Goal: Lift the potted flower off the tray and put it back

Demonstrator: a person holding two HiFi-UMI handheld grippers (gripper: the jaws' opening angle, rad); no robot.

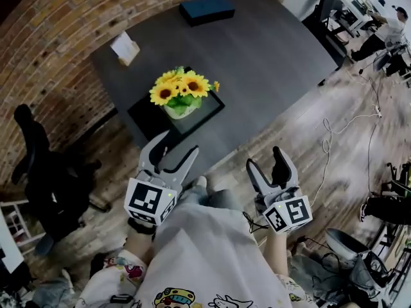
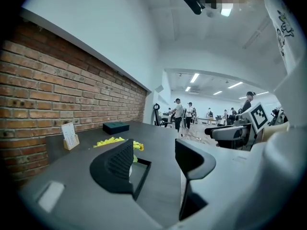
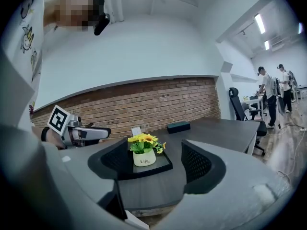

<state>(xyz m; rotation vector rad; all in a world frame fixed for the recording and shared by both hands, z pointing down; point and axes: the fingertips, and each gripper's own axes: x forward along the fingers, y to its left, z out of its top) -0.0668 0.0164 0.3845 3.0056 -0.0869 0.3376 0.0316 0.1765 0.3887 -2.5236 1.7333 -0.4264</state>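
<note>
The potted flower (image 1: 182,101), a bunch of yellow artificial sunflowers with green leaves in a small cream pot, stands upright on the flat black rectangular tray (image 1: 210,106). Nothing touches it. The tray lies near the front edge of the dark grey table (image 1: 276,56), with the pot towards its left half as the head view shows it.

Both tools hang short of the table edge, over the person's lap and well apart from the pot. The left tool (image 1: 178,142) points towards the tray's near corner, its jaws spread and nothing between them. Its own view shows the flower partly behind the left jaw, still far off. The right tool (image 1: 264,158) is likewise released and empty. In its own view the pot sits framed in the gap between the jaws, but at a distance, not within reach.

Farther out on the table are a dark teal flat box (image 1: 207,8) and a small wooden stand holding a white card (image 1: 125,47), both clear of the work. A black office chair (image 1: 38,165) stands by the red brick wall (image 1: 58,31).

My reading is that no grip is in hand and the lift is not under way. If it is still to come, one tool must travel forward over the table edge, bracket the cream pot below the leaves, close squarely on its sides, then raise it straight up so that the tray stays put
</note>
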